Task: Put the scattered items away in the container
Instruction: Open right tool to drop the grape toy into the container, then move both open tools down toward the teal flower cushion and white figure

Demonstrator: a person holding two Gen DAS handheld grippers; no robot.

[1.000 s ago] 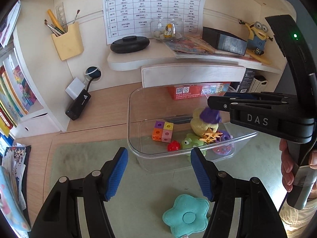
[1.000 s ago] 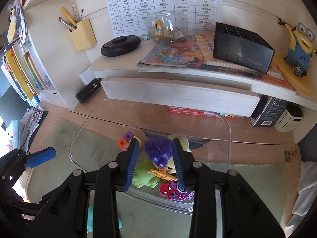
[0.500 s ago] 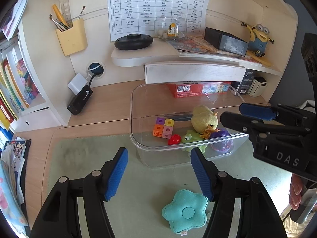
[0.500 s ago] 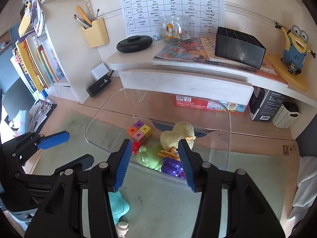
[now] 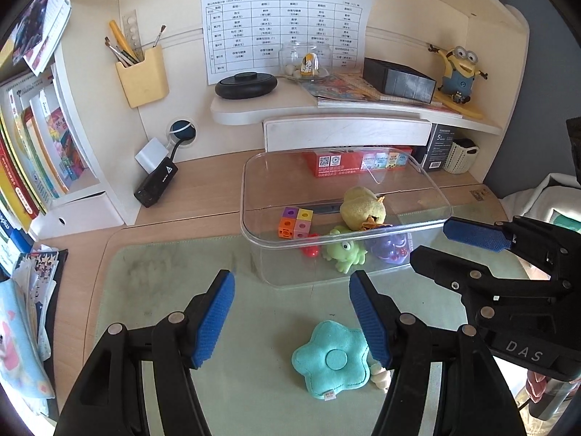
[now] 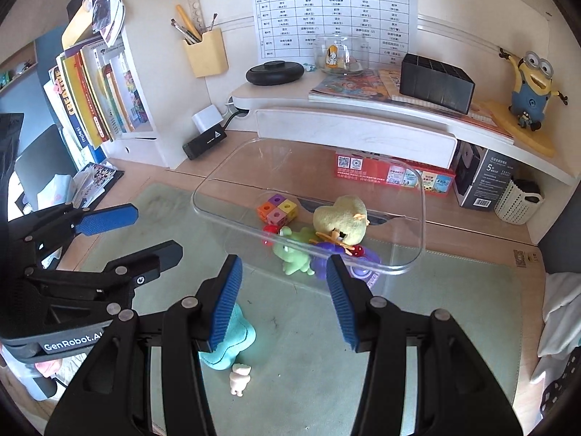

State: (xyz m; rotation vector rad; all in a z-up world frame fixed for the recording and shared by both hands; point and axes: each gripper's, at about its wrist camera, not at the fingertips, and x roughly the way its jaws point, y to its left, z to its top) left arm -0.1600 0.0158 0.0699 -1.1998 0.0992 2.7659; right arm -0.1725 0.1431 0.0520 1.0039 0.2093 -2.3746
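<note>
Clear plastic box (image 5: 254, 196) on the green desk mat (image 5: 163, 272), used here as the landmark. Inside the box: a block of small colored cubes (image 5: 296, 221) near the left wall, a yellow plush toy (image 5: 363, 205) in the middle, a green frog toy (image 5: 345, 250) against the front wall, a small red ball (image 5: 310, 250) just left of the frog, and a purple toy (image 5: 390, 249) to the right of the frog. Outside the box, in front of it on the mat: a teal star-shaped plush (image 5: 332, 358), with a tiny pale figure (image 6: 239, 378) just beside the plush. Left gripper (image 5: 290, 318) in front of the box, above the mat, blue pads (image 5: 214, 318) set well apart with nothing between them, teal plush just below the gap. Right gripper (image 6: 283, 301) also in front of the box, toward its right side, jaws about half apart and empty, having opened a bit wider moments ago; no toy between the pads. Behind the box: a white shelf (image 5: 363, 109) with a black tray (image 5: 399, 80) and a yellow minion figure (image 5: 459, 71).
</note>
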